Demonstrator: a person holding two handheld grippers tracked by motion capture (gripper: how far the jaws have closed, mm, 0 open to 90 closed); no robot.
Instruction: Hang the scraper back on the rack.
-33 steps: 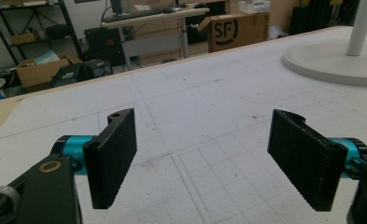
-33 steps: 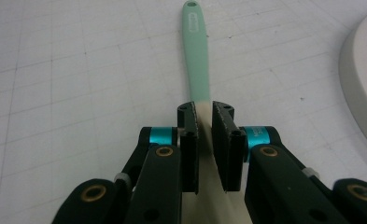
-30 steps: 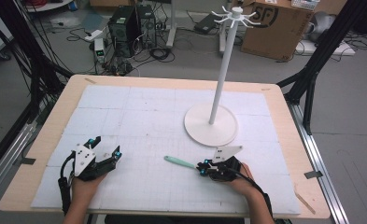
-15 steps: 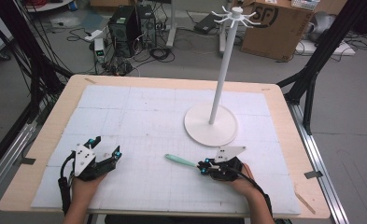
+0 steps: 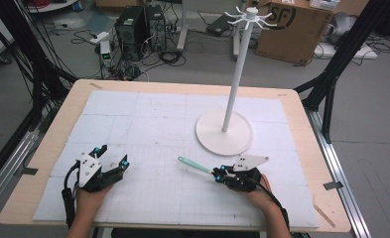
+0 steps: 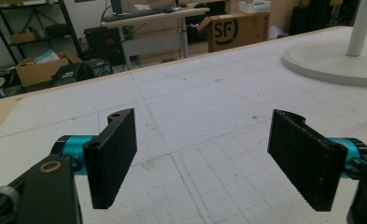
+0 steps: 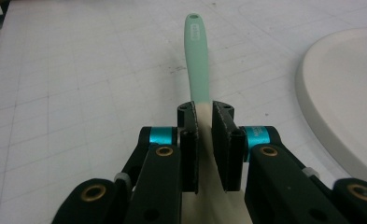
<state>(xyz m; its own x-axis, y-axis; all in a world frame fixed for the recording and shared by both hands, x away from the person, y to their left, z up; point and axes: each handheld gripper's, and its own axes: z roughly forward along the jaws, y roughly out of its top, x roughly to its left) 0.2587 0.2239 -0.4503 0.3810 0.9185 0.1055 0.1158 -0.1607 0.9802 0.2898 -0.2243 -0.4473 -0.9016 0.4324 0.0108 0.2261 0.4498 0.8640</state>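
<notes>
While clamped in the right gripper, held by its cream-coloured blade end, with the mint-green plastic spatula's handle sticking out past the black jaws and its hanging hole at the far tip. Pinched tight from both sides, pads pressed on the blade, seen plainly in the right gripper view. Low over the white gridded foam mat, near the table's front edge, handle aimed left and slightly away in the high view.

Off to the left, near the same front edge: left gripper, jaws spread wide with nothing between them, only bare mat ahead in the left gripper view. Idle, well apart from the spatula.

Farther back, just beyond the right hand: tall white hanging stand with a round base, slim pole, ring of small hooks at the top.

Judging by this, grasp step done, carry to the rack not yet begun. Next likely: lift high, bring the holed tip up to one hook, thread it on. Calls for steady aim, since small hole, thin hook, and long handle apt to swing; release only once hung.
</notes>
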